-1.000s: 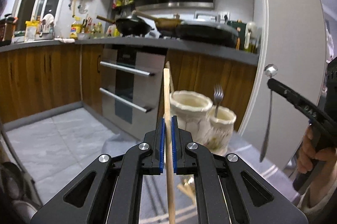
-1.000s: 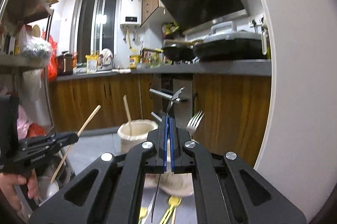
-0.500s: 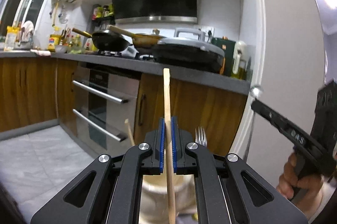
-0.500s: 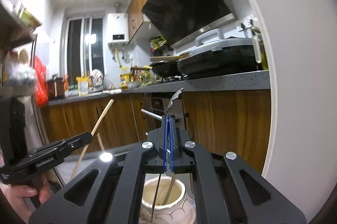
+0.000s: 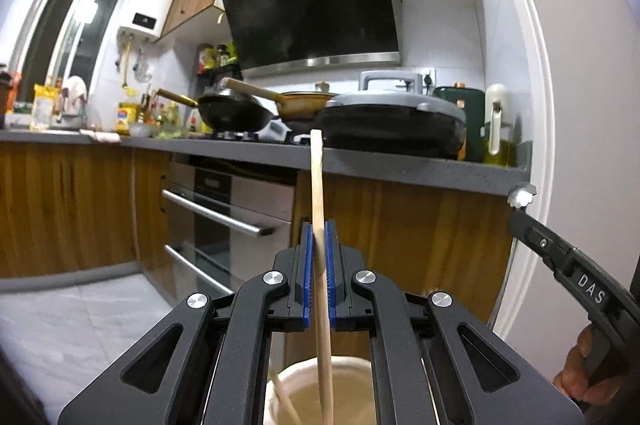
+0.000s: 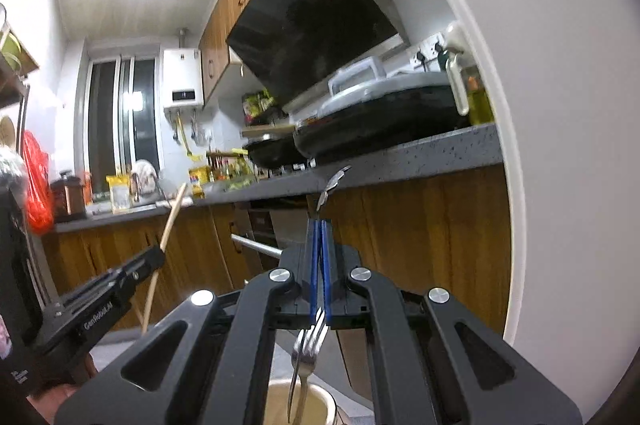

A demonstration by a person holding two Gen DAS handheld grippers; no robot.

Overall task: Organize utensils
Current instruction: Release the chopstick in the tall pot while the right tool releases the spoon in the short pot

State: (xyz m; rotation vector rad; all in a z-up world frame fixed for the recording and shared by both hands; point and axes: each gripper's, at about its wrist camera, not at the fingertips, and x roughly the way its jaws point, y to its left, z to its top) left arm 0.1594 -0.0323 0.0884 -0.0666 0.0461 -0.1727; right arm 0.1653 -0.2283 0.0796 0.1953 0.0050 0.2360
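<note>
My left gripper is shut on a wooden chopstick held upright; its lower end reaches down into a cream ceramic holder right below, where another chopstick leans. My right gripper is shut on a thin metal utensil, handle end up, its lower part hanging into a second cream holder beside a standing fork. The right gripper also shows at the right edge of the left wrist view. The left gripper and its chopstick show at the left of the right wrist view.
A white wall corner stands close on the right. Wooden cabinets with an oven are ahead, under a grey counter holding pans. Grey tiled floor lies to the left.
Both grippers have moved forward over the holders, which dropped to the bottom of the views. The chopstick and the metal utensil now hang into their holders.
</note>
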